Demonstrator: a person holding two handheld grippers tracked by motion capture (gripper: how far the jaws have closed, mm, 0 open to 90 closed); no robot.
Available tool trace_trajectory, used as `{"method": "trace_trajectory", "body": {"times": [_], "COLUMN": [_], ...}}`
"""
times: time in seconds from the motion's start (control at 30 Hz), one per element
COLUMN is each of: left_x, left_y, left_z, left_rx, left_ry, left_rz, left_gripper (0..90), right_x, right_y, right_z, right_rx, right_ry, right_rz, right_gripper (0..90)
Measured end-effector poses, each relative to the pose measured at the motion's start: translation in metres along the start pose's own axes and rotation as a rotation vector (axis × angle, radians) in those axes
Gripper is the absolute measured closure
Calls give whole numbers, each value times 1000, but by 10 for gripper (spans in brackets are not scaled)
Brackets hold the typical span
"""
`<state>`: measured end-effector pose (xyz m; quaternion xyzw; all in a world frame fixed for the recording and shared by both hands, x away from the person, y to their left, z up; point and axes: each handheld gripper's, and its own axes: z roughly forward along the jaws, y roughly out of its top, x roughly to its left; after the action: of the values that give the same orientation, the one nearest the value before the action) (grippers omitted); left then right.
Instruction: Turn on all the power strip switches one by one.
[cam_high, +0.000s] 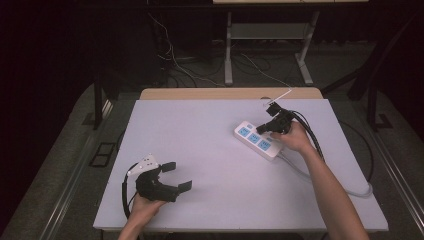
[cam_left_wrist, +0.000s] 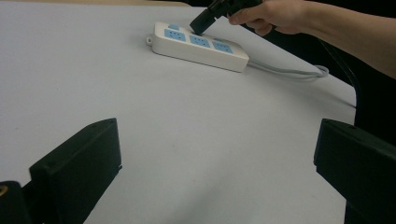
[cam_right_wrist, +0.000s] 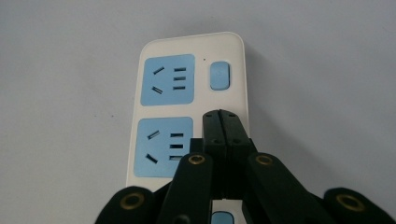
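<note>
So there's a big pale grey table (cam_high: 210, 165) taking up most of the high view, with a wooden edge showing along its far side and a dark floor with cables and desk legs behind it. On the right half of the table, toward the far side, sits a white power strip (cam_high: 257, 141) lying flat at an angle, with blue socket faces on top and a grey cord (cam_high: 345, 186) running off its near end and curling toward the table's right edge. The person's right forearm comes in from the bottom right, and the right hand (cam_high: 295, 137) holds the right gripper (cam_high: 261, 129) tipped down over the strip. In the right gripper view its two jaws are pressed flat together with nothing between them, their tip sitting over the white edge of the strip right beside the second blue socket (cam_right_wrist: 163, 147), just below the small blue switch (cam_right_wrist: 220, 75); can't tell for sure if the tip is actually touching the plastic. Over at the near left corner, the left hand (cam_high: 145, 205) holds the left gripper (cam_high: 177, 176) low above bare table, well apart from the strip, jaws spread wide and holding nothing.
</note>
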<state>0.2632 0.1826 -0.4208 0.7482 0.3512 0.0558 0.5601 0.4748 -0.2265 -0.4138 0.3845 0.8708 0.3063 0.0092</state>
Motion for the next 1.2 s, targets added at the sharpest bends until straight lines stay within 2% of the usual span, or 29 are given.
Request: {"method": "trace_trajectory", "body": {"times": [0.23, 0.43, 0.67, 0.77, 0.87, 1.2], "left_x": [1, 1, 1, 1, 1, 2], "left_y": [0, 0, 0, 0, 0, 0], "left_z": [0, -1, -1, -1, -2, -3], "left_rx": [0, -5, -7, -7, -8, -10], "left_ry": [2, 4, 1, 1, 2, 2], "left_rz": [-4, -3, -6, -7, -8, -8], "left_gripper": [0, 0, 0, 0, 0, 0], "right_x": [-1, 6, 5, 5, 5, 8], "right_y": [-4, -2, 0, 0, 2, 12], "right_z": [0, 0, -2, -2, -5, -18], "right_rx": [-31, -17, -13, -10, -30, -38], "right_ry": [12, -38, -27, -26, -11, -21], "right_rz": [-1, -45, -13, -14, -12, -30], "right_gripper": [900, 900, 900, 900, 900, 900]}}
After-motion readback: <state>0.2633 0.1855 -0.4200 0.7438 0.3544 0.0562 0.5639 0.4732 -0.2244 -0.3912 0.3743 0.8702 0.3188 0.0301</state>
